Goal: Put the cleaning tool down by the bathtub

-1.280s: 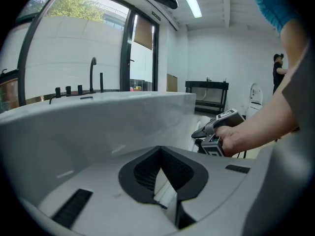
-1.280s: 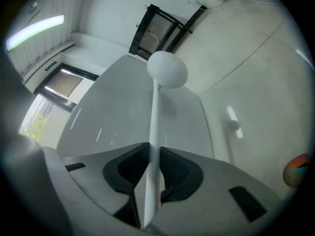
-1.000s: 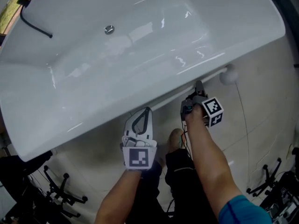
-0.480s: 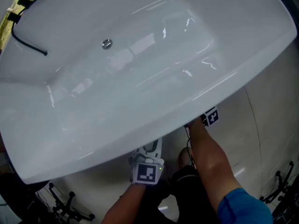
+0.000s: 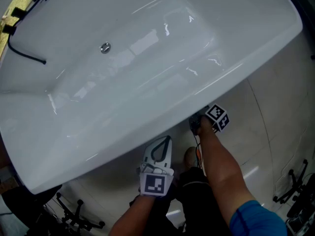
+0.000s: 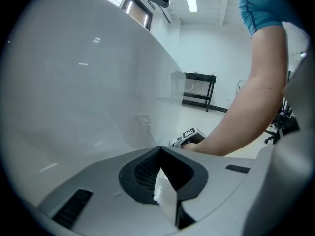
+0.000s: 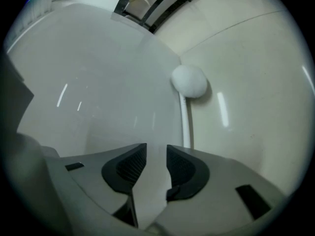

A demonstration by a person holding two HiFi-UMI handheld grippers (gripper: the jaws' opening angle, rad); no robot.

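The cleaning tool, a thin white handle (image 7: 186,124) with a round white head (image 7: 189,81), lies on the tiled floor along the foot of the white bathtub (image 7: 98,92). My right gripper (image 7: 156,149) is low over the handle's near end. Its jaws are opening, and only the tub wall shows in the gap between them. In the head view the tub rim (image 5: 162,117) hides the tool, and the right gripper (image 5: 196,124) peeks out beneath the rim. My left gripper (image 5: 166,139) hangs beside it, shut and empty, facing the tub wall (image 6: 78,92).
The bathtub fills most of the head view, with a drain (image 5: 105,47) and a black hose (image 5: 22,53) at its far end. Black stands (image 5: 74,213) are on the floor at the lower left and lower right (image 5: 295,191). A black rack (image 6: 199,90) stands across the room.
The tool, seen by the tub with the right gripper on its handle a second ago, is now hidden under the rim. The right gripper has sunk lower. The left gripper has barely moved.
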